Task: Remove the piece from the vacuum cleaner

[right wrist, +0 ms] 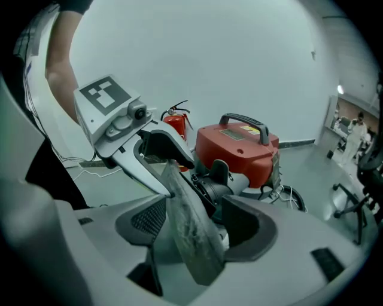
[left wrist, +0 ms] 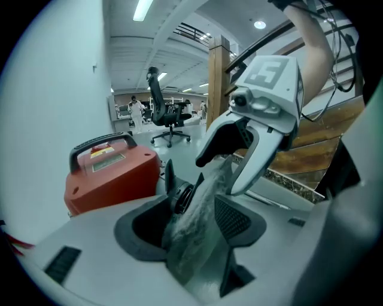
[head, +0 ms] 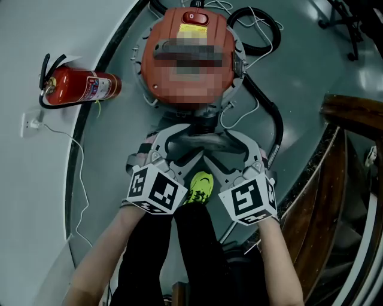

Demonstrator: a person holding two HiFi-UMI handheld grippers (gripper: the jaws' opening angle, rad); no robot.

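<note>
A red vacuum cleaner (head: 197, 18) (left wrist: 114, 173) (right wrist: 239, 149) stands on the grey floor ahead of me. A dusty grey flat piece (left wrist: 197, 221) (right wrist: 188, 230) runs from the black hose socket (left wrist: 179, 197) (right wrist: 212, 188) at the cleaner's front. It stands between the jaws of both grippers. My left gripper (head: 179, 146) (left wrist: 191, 224) is open, with a gap beside the piece. My right gripper (head: 230, 149) (right wrist: 200, 224) faces it from the other side, also open around the piece. Each gripper shows in the other's view: the right gripper (left wrist: 251, 143) and the left gripper (right wrist: 143, 149).
A red fire extinguisher (head: 81, 88) (right wrist: 175, 124) lies at the left by the wall. A black hose (head: 272, 113) and a white cable (head: 72, 143) run over the floor. Wooden stairs (head: 347, 179) (left wrist: 323, 137) rise on the right. My yellow-green shoe (head: 200, 186) is under the grippers.
</note>
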